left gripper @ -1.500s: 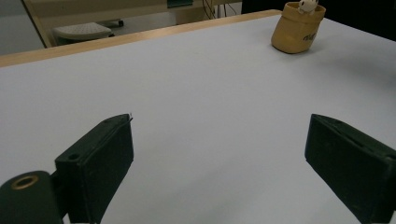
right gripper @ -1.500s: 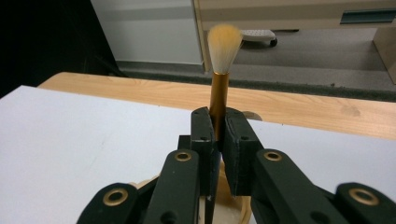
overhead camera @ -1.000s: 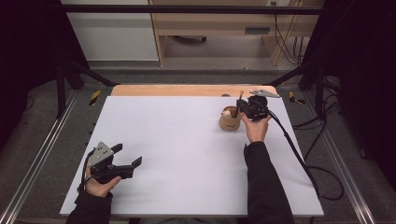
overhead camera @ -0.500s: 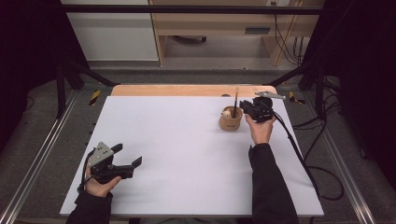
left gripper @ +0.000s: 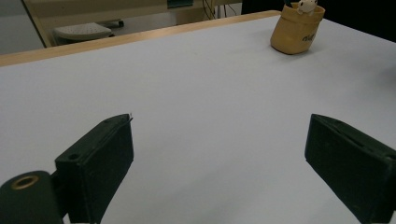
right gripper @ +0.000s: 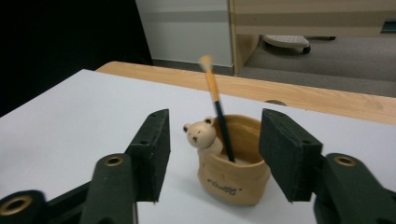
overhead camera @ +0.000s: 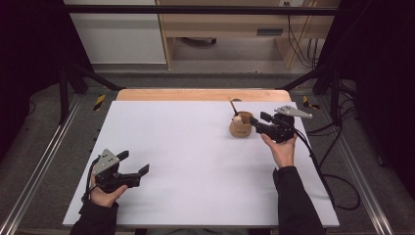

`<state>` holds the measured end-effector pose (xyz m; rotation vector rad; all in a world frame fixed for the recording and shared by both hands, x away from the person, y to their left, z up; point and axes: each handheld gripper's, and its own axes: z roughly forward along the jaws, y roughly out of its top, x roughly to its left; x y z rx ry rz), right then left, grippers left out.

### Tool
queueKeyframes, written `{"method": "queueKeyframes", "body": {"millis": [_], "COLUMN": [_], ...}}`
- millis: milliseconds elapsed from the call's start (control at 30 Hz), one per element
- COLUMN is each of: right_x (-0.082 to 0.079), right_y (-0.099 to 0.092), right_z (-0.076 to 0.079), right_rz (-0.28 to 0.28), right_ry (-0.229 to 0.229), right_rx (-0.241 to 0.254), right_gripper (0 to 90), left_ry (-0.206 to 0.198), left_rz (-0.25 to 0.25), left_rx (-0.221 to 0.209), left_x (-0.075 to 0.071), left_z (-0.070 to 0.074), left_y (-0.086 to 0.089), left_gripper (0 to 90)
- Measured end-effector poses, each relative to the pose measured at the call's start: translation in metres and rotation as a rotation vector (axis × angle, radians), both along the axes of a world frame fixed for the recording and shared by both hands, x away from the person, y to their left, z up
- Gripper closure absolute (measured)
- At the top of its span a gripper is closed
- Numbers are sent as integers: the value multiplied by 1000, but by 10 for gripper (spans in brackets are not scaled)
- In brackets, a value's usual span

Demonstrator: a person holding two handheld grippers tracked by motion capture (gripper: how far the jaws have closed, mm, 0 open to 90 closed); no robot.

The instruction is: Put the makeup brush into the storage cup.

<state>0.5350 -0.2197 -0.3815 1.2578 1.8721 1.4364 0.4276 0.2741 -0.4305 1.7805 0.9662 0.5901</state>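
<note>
Idle work on the left: the left gripper (overhead camera: 131,166) rests at the near left of the white counter (overhead camera: 186,161), jaws wide apart and holding nothing. Toward the far right stands a tan bear-faced pen pot (overhead camera: 241,125) with a paintbrush (right gripper: 215,105) leaning inside it, bristles up. Just right of the pot, the right gripper (overhead camera: 254,123) hovers with jaws parted, framing the pot without touching it. Judging from this, the brush already sits in its holder, or its removal has not yet begun.
</note>
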Motion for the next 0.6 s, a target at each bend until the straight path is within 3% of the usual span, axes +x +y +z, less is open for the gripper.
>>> {"method": "queueKeyframes", "body": {"millis": [600], "right_x": [-43], "right_y": [-3], "right_z": [-7], "right_rz": [92], "right_ry": [-27], "right_rx": [0], "right_gripper": [143], "left_ry": [6], "left_rz": [1], "left_rx": [2], "left_x": [0], "left_z": [0], "left_y": [0], "left_gripper": [73]}}
